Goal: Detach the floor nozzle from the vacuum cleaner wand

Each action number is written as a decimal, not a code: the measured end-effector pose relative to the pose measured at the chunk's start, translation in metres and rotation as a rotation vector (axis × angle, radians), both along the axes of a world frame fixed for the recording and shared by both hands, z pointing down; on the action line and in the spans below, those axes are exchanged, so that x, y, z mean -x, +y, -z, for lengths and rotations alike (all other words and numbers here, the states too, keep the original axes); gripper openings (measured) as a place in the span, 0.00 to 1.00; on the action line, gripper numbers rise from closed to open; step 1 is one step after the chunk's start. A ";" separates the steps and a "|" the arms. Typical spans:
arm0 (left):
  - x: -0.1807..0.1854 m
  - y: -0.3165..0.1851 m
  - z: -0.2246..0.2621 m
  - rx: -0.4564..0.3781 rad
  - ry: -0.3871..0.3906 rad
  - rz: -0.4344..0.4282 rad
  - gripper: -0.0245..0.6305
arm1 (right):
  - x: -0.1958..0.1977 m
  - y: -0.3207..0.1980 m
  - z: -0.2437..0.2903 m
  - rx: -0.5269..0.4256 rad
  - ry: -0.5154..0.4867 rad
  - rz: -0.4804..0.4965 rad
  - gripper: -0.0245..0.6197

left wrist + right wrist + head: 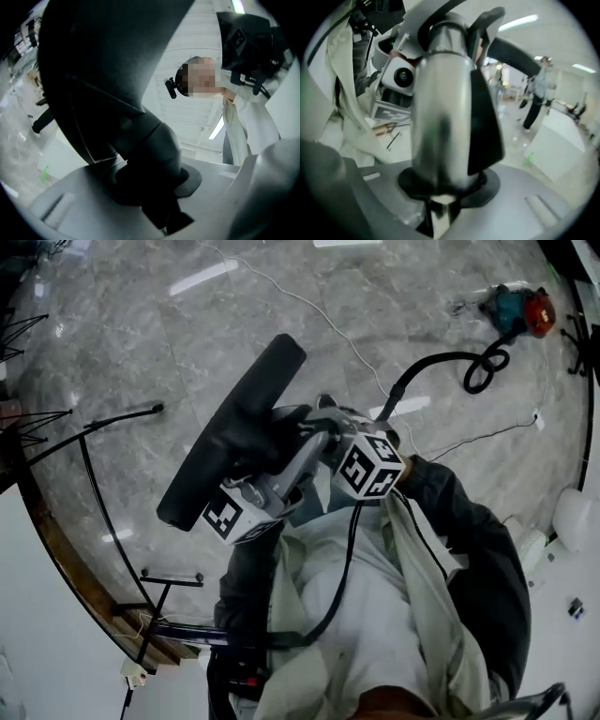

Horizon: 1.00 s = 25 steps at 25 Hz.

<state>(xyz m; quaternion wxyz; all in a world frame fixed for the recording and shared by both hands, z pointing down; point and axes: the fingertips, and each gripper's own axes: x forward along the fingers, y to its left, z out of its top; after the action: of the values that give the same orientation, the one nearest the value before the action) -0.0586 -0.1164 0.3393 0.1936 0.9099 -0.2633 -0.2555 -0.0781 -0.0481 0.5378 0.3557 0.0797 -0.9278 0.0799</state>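
The black floor nozzle (234, 427) is lifted off the floor, close in front of my chest, lying slantwise. My left gripper (286, 451) comes at it from below. In the left gripper view the nozzle's black neck (154, 154) sits between the jaws, which are shut on it (154, 187), and the nozzle body fills the top. My right gripper (323, 423) sits right beside it. In the right gripper view it (440, 187) is shut on the silver wand tube (440, 108), which carries a black clip. The joint between wand and nozzle is hidden.
The teal and red vacuum body (520, 310) lies far off on the marble floor, with its black hose (450, 367) curling toward me. A black metal frame (103, 484) stands at the left. A white cable crosses the floor. A person (536, 93) stands in the distance.
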 end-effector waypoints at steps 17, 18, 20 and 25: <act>-0.037 0.087 0.119 -0.106 -0.101 0.041 0.17 | -0.013 0.100 0.131 0.084 -0.295 0.172 0.10; -0.043 0.085 0.119 -0.086 -0.107 0.065 0.16 | -0.022 0.093 0.130 0.035 -0.268 0.112 0.10; -0.052 0.077 0.115 -0.039 -0.121 0.122 0.15 | -0.041 0.075 0.127 -0.085 -0.197 -0.032 0.10; -0.075 0.072 0.112 -0.044 -0.154 0.134 0.14 | -0.069 0.051 0.121 -0.241 -0.130 -0.194 0.10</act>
<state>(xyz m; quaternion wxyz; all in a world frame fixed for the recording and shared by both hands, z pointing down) 0.0162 -0.0446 0.2272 0.1351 0.9112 -0.3322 -0.2030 -0.0095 0.0032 0.4171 0.2733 0.2054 -0.9397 0.0070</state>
